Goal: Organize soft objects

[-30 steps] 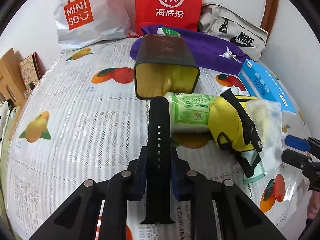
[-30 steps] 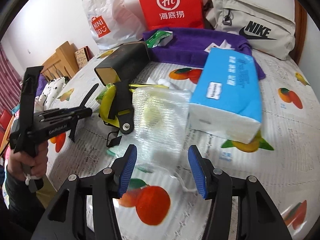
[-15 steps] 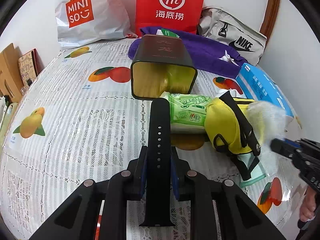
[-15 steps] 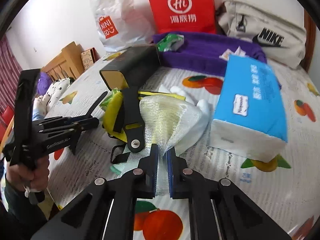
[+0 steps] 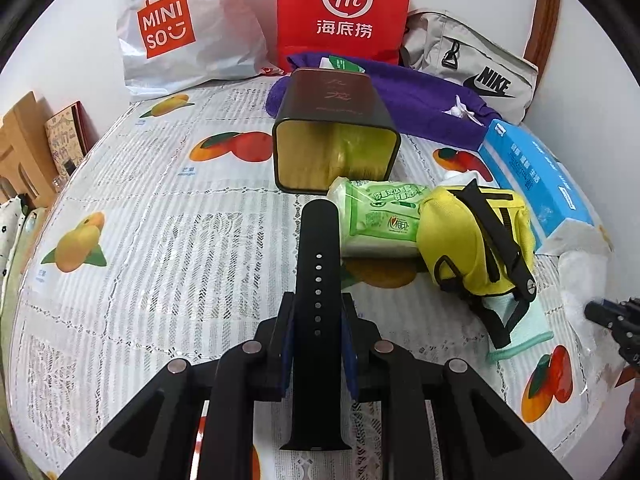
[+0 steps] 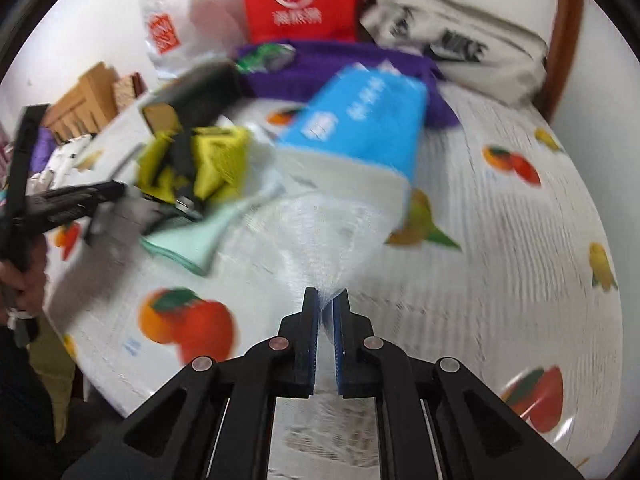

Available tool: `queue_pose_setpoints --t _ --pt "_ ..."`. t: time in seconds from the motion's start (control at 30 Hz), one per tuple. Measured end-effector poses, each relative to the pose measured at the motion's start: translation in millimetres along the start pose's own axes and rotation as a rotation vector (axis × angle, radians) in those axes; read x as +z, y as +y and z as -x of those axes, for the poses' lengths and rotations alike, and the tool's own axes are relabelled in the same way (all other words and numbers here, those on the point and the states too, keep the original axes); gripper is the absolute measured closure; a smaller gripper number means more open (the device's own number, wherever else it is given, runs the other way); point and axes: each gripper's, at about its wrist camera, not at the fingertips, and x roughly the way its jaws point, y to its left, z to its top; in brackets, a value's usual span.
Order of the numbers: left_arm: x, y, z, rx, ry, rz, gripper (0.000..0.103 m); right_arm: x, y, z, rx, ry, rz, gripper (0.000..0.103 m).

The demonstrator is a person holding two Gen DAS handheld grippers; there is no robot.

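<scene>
The counter (image 5: 160,216) spreads wide under a glossy, lace-patterned cover printed with fruit. At the back stand a crinkly white plastic bag (image 5: 180,32), a stiff red paper bag (image 5: 344,12) and a grey canvas bag (image 5: 472,64), its far end cut off in the left view. A fuzzy purple towel (image 5: 420,96) lies in front of them. The blue tissue pack (image 6: 360,120), a soft rectangular block, sits just beside it. A dark square tin (image 5: 336,132) lies tipped on its side, its gold-lined mouth facing me. Touching its rim is a green wipes packet (image 5: 380,216), pressed against a rounded yellow pouch (image 5: 472,240) with black straps. A mint cloth (image 5: 516,328) peeks out from under the pouch, mostly hidden.

My right hand-held gripper (image 6: 327,320) is pinched tight on a filmy, ribbed clear plastic bag (image 6: 324,240), which fans out ahead of the tips; this view is smeared, so detail is hard to read. My left hand-held gripper (image 5: 318,320) clamps a smooth black perforated watch strap (image 5: 318,248), lying flat and straight along the fingers, its tip just short of the tin.
</scene>
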Motion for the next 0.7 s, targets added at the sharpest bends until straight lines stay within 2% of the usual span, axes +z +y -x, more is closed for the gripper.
queue_pose_setpoints --t 0.03,0.07,0.13,0.2,0.27,0.37,0.47,0.63,0.7 --pt "0.4 -0.6 -0.6 0.005 0.002 -0.001 0.083 -1.7 -3.1 -2.1 0.015 0.005 -0.016 0.083" --pt "0.0 -1.3 -0.7 0.008 0.002 -0.002 0.083 -2.0 -5.2 -3.4 0.028 0.006 -0.031 0.065" --pt "0.2 -2.8 -1.3 0.018 0.004 -0.006 0.083 -2.4 -6.3 -4.9 0.036 -0.009 -0.053 0.044" --pt "0.3 -3.2 -1.2 0.022 0.004 -0.009 0.083 -2.3 -6.7 -5.8 0.044 -0.029 -0.068 0.042" --pt "0.1 -4.0 -1.0 0.023 0.005 -0.009 0.083 -0.3 -4.3 -10.3 0.057 -0.029 -0.08 0.034" --pt "-0.3 -4.2 -1.0 0.018 0.006 -0.007 0.083 2.1 4.6 -12.9 0.052 -0.051 -0.077 0.028" --pt "-2.3 -5.7 -0.7 0.006 0.005 -0.007 0.076 2.3 17.4 -17.0 0.028 -0.061 -0.046 0.02" --pt "-5.6 -9.9 -0.6 0.021 -0.012 -0.021 0.075 2.8 31.1 -24.4 -0.048 -0.079 -0.01 0.019" --pt "-5.6 -9.6 -0.4 0.018 -0.016 -0.021 0.075 3.3 31.2 -24.3 -0.063 -0.092 -0.02 0.024"
